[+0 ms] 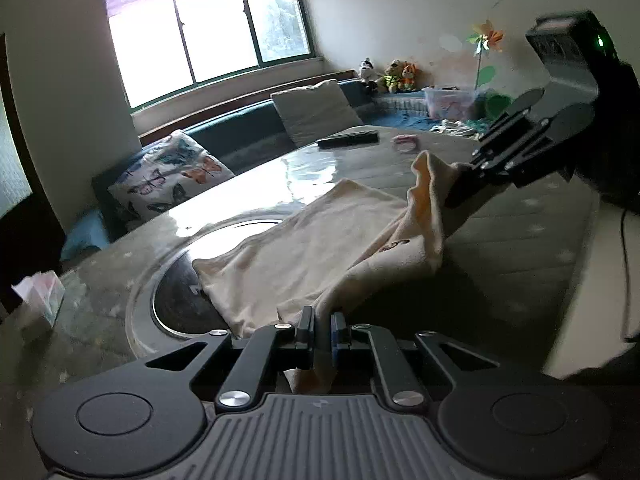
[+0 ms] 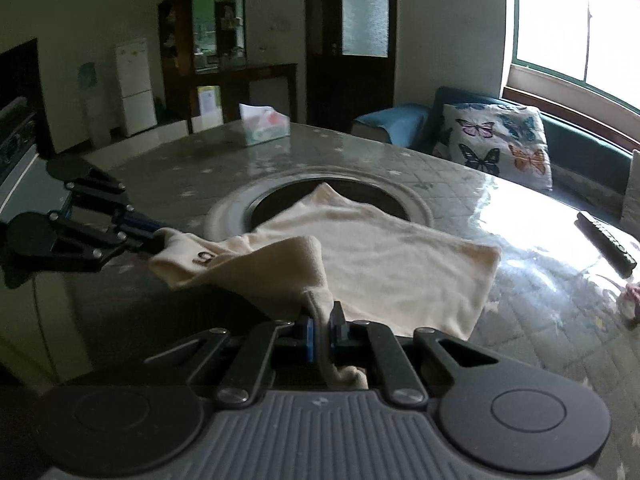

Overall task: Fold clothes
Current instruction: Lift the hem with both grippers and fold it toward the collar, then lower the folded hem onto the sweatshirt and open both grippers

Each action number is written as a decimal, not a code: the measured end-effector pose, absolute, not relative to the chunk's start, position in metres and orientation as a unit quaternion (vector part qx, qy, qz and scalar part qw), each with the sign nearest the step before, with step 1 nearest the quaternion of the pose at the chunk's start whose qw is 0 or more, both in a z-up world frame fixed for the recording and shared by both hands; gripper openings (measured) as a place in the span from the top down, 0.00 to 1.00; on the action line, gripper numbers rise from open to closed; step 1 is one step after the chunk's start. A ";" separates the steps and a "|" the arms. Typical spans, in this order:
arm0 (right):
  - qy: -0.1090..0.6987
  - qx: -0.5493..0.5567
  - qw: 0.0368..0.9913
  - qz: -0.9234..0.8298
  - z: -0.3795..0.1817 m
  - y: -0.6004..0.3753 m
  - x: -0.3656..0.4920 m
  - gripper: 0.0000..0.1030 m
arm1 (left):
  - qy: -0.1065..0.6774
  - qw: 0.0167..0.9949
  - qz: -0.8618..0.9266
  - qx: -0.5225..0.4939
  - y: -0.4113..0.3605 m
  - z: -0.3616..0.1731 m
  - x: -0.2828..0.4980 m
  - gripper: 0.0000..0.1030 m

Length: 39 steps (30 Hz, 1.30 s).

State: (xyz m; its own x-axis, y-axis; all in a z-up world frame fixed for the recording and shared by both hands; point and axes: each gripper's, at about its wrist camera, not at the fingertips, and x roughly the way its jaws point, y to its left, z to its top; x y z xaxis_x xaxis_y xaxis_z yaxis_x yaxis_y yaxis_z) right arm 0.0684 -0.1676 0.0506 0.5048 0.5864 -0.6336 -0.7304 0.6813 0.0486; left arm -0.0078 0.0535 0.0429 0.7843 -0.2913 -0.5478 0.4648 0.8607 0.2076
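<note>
Cream garment (image 1: 320,248) lies on the glossy table (image 1: 500,240), far end draped over the round inset ring (image 1: 160,292). Left gripper (image 1: 321,326) is clamped tight on a near edge of the fabric, w/ cloth bunched btwn its fingers. Right gripper (image 2: 320,320) is likewise closed on another near edge, lifted off the surface. Tissue box (image 2: 265,124) sits at far side; remote (image 2: 606,236) to the right.

Left wrist view looks low across the table (image 1: 520,240) toward the window (image 1: 208,36). Right wrist view faces the door (image 2: 352,40); both share the cream garment (image 1: 304,248), close up.
</note>
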 end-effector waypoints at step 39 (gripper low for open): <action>0.337 -0.047 0.900 0.273 0.022 -0.168 0.194 0.74 | 0.317 0.938 -0.121 0.070 0.076 0.029 0.153 0.46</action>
